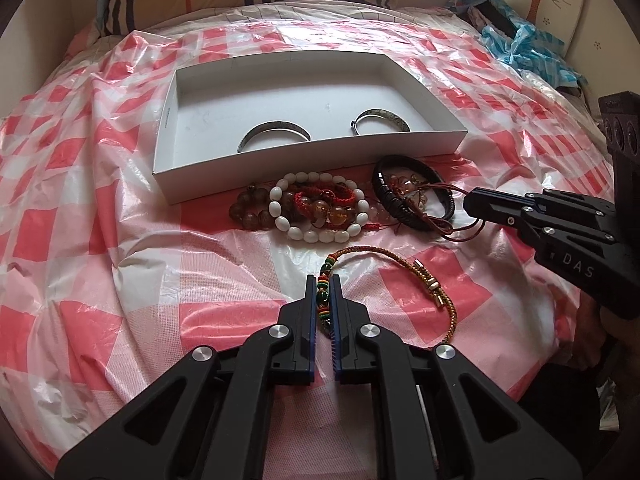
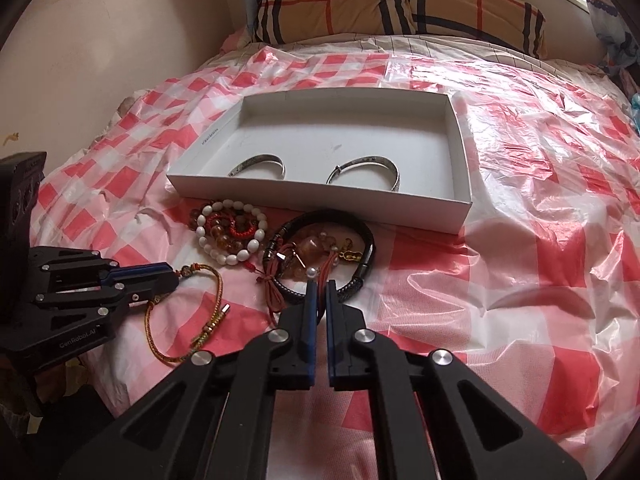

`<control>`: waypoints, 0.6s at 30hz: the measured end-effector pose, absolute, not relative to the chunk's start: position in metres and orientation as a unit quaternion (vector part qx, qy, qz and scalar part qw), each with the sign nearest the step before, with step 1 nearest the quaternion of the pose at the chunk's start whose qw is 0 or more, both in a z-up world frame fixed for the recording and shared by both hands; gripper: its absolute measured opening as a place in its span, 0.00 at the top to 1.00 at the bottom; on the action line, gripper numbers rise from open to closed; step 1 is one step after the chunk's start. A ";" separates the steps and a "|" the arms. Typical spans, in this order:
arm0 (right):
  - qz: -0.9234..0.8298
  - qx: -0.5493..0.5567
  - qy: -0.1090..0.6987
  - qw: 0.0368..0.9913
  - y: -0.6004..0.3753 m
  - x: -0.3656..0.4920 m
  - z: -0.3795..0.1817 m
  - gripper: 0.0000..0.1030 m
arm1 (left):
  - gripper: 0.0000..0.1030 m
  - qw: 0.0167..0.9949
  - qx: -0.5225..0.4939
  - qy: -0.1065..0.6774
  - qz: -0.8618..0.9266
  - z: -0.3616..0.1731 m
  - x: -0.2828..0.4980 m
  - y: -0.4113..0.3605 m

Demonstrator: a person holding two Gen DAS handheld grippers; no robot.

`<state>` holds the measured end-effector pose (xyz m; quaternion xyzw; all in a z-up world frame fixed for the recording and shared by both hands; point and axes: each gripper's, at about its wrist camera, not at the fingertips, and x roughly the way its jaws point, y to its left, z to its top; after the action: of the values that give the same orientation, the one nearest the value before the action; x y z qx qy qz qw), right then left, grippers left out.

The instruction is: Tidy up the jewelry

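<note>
Lying on a bed covered in red-and-white checked plastic sheet [image 1: 120, 208], a woven gold cord bracelet [image 1: 436, 280] has its beaded end pinched between the closed jaws of the left gripper [image 1: 324, 292]. It looks light and limp — likely to dangle and swing once lifted, with small metal clasps and green beads that could snag. The beaded section seems the firmest place to grip.

Just beyond it, the right gripper [image 2: 320, 292] is closed to a narrow gap at the near edge of a black braided leather bracelet [image 2: 360, 264]; thin red-brown cords [image 2: 272, 288] trail from that cluster and appear to run between the jaws, though whether they are truly pinched is hard to tell. The leather band looks stiffer and should hold its ring shape.

Beside it sits a tangled pile: a white bead bracelet [image 1: 316, 232] ringed around amber beads [image 1: 340, 214] and red knotted cord [image 1: 340, 198]. These are smooth, round, probably slippery, and entwined — pulling one may drag the others.

Behind the pile, touching it, is a shallow white box [image 1: 400, 146] already holding two silver bangles [image 2: 260, 164] side by side, apart. Its near wall stands between the loose pieces and the box floor, so each item must clear it. A plaid pillow [image 2: 360, 4] lies well beyond.
</note>
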<state>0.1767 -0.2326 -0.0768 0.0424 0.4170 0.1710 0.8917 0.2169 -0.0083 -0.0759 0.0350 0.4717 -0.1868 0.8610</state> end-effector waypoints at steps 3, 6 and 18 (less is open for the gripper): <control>0.173 0.058 0.401 0.898 -0.240 0.172 -0.065 0.95 | 0.94 0.866 0.015 0.462 -0.190 -0.068 0.215 -0.001; 0.175 0.069 0.389 0.902 -0.244 0.170 -0.054 0.95 | 0.94 0.874 -0.002 0.445 -0.196 -0.057 0.214 0.002; 0.165 0.042 0.420 0.891 -0.236 0.177 -0.065 0.36 | 0.94 0.880 0.003 0.434 -0.193 -0.049 0.214 0.001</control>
<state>0.1765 -0.2359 -0.0645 0.0423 0.4203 0.1655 0.8912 0.2135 0.0008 -0.0491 0.0030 0.4344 -0.1934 0.8797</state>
